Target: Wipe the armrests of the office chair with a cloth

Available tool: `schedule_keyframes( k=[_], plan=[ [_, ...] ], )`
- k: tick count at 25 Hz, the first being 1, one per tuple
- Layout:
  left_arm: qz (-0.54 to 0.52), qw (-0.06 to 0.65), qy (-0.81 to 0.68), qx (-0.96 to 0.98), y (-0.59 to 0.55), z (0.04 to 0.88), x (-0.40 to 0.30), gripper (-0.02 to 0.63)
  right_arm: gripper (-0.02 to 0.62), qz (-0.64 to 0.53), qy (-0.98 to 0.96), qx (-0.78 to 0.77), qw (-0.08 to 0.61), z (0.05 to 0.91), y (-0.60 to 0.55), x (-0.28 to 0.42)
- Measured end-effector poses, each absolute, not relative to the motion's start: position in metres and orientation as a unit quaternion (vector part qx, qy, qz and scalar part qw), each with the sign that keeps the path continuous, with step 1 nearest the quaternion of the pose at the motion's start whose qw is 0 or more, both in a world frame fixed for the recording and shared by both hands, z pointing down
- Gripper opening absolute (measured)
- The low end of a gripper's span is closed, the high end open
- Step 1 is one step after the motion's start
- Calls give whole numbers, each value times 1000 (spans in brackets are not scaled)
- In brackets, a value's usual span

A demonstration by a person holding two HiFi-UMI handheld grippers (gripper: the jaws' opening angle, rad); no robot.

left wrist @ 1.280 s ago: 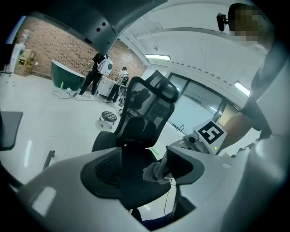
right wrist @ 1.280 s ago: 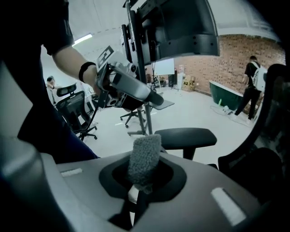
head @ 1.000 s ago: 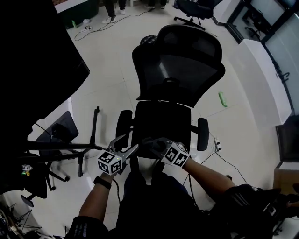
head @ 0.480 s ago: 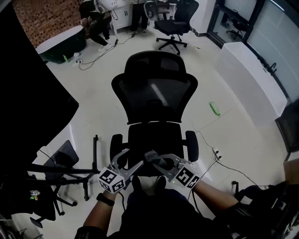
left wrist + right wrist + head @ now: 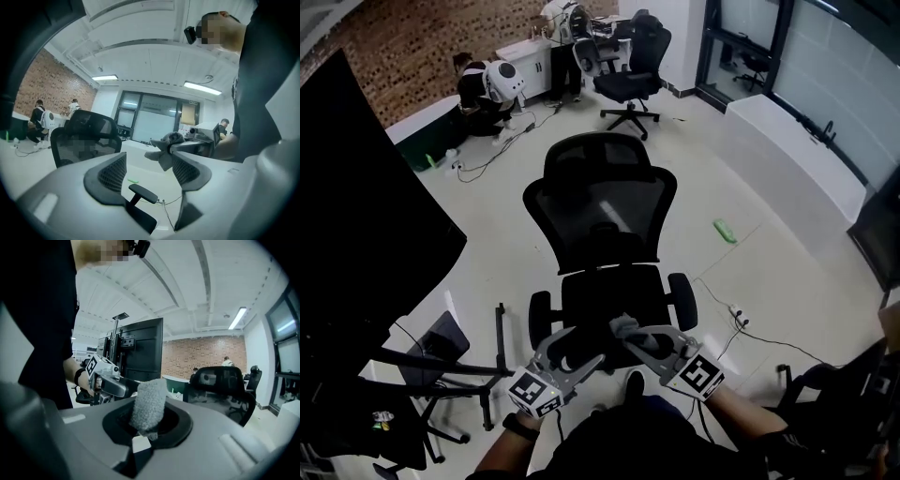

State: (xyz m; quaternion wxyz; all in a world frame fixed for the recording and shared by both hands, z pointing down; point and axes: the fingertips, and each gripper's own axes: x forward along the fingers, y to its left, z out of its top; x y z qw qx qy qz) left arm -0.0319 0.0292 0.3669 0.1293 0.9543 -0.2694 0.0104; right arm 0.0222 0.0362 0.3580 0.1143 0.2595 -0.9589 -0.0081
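Observation:
The black office chair [image 5: 605, 225] stands in front of me with its back facing me, its left armrest [image 5: 540, 321] and right armrest [image 5: 682, 300] to either side of the seat. My right gripper [image 5: 634, 336] hovers over the seat's near edge, shut on a grey cloth [image 5: 624, 326]. In the right gripper view the cloth [image 5: 149, 405] sticks up between the closed jaws. My left gripper [image 5: 576, 351] is open beside it, nothing held. Between its fingers [image 5: 110, 172] the left gripper view shows an armrest [image 5: 143, 193] and the cloth [image 5: 168, 146].
A large black screen [image 5: 375, 216] on a wheeled stand [image 5: 473, 367] fills the left. A white ledge [image 5: 787, 159] runs along the right. A green object [image 5: 725, 231] and cables [image 5: 739, 323] lie on the floor. Other chairs [image 5: 628, 56] and people [image 5: 492, 84] are at the back.
The head view has lifted, so the chair sits farther up the room and more background shows. Both grippers sit lower in the picture, still side by side. The cloth stays clamped.

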Motion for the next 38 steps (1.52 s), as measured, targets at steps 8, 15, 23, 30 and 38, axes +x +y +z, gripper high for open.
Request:
schedule_keyframes(
  k=[8,15,23,30,38],
  plan=[
    [2,105,-228,968,110,353,-78,330,34,17,-944,325,57,335,105,-16],
    [0,117,-222,968,161,354,-127,325,34,27,-938,342,50,330,163,-55],
    [-27,109,-208,972,186,339,-130,324,34,36,-935,351,44,320,191,-64],
    [-33,106,-204,973,201,334,-121,324,34,26,-935,353,36,309,205,-56],
    [-29,96,-210,973,213,329,-109,324,34,22,-936,350,41,308,219,-37]
  ],
)
